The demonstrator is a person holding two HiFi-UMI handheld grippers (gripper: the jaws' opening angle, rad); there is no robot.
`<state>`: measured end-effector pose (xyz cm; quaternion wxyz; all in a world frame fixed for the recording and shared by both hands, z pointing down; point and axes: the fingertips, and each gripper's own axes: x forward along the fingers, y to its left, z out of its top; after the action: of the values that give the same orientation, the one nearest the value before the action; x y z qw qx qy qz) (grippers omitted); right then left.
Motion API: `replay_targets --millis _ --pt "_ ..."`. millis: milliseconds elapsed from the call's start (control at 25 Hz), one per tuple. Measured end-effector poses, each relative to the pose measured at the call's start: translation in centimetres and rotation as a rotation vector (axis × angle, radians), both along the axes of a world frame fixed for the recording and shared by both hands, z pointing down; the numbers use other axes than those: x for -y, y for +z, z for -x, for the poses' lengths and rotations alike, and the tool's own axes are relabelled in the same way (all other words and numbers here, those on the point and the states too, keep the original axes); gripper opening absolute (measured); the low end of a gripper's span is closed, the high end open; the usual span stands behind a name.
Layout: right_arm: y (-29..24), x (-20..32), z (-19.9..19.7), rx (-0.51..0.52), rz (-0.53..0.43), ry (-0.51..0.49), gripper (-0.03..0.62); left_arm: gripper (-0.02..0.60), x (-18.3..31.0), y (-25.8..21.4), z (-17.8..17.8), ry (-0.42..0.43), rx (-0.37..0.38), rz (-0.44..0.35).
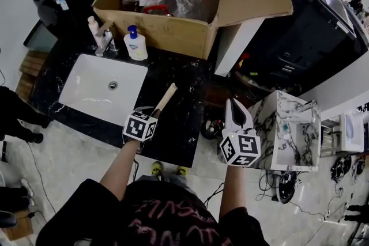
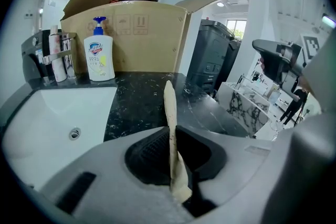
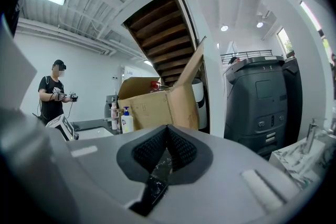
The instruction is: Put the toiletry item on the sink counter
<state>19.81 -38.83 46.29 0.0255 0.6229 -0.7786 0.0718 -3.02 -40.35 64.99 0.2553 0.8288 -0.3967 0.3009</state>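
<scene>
Wooden handle [image 2: 169, 107] clamped upright in left gripper [image 1: 151, 114] over black counter [image 1: 176, 129]; right gripper [image 1: 235, 108] closed, empty

The counter [image 1: 184, 129] is black with white veins, the sink [image 1: 86, 83] white, the cardboard box [image 1: 173, 34] brown. The soap bottle [image 1: 136, 46] is white with a blue pump; the toiletry item [image 1: 165, 99], pale beige.
</scene>
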Motion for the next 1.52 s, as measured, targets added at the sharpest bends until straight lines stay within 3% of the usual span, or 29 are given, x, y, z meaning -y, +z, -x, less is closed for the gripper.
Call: replay_targets --millis 480,760,1040,1520 --pt "-0.2 0.4 0.7 0.005 -0.003 -0.010 0.012 0.118 0.3 -0.4 1.3 0.016 0.043 -0.022" --pt "-0.7 0.3 1.0 0.005 -0.008 -0.013 0.013 0.132 0.4 -1.2 2.1 0.000 0.031 -0.043" --pt "-1.2 -0.1 1.3 0.004 -0.017 -0.018 0.012 0.083 1.1 -3.3 2.9 -0.062 -0.017 -0.086" --pt "-2.2 -0.4 1.6 0.000 -0.031 -0.031 0.012 0.009 1.7 -8.2 3.4 -0.088 -0.059 -0.201"
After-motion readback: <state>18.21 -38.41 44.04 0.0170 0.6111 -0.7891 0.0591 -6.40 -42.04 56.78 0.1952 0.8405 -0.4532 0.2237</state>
